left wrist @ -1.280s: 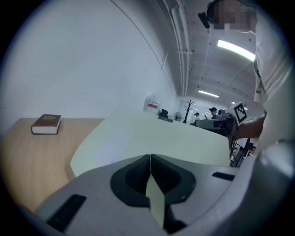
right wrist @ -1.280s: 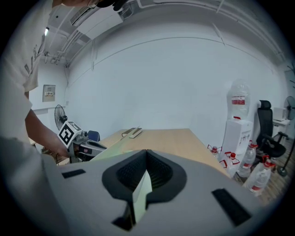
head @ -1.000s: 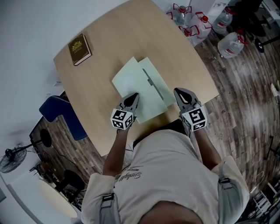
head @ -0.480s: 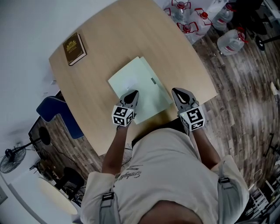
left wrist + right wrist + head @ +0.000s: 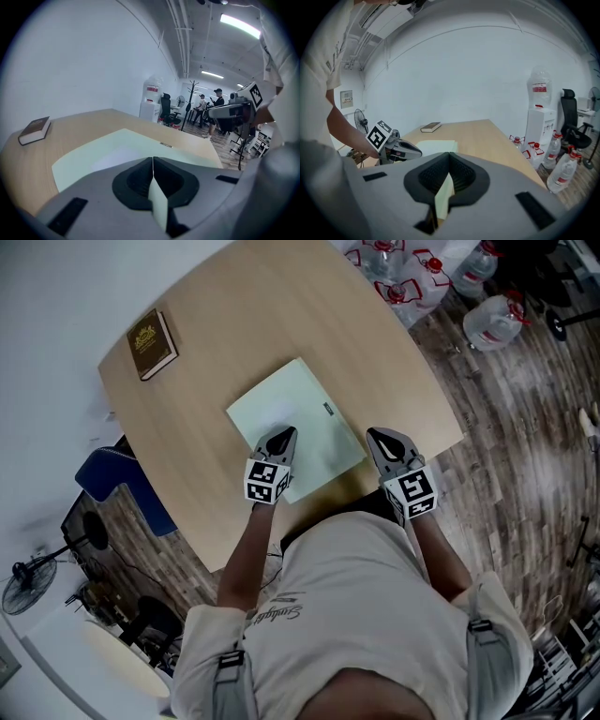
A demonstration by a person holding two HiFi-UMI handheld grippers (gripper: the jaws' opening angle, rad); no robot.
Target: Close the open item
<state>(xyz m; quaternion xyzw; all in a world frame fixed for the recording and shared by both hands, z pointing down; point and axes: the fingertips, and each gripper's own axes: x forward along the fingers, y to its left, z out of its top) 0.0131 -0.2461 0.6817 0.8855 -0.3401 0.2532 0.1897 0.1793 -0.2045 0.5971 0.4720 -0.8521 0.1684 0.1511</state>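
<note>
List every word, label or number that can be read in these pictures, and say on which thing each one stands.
None can be read.
Brown book: gold cover print, too small.
Green folder: small dark label, too small.
Water bottles: red labels, blurred.
Shirt: cursive print, unclear.
Left hand-held gripper and right hand-held gripper: square markers only, no letters.

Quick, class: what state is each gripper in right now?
Left gripper: shut, holding nothing, tip over the green folder.
Right gripper: shut, holding nothing.
</note>
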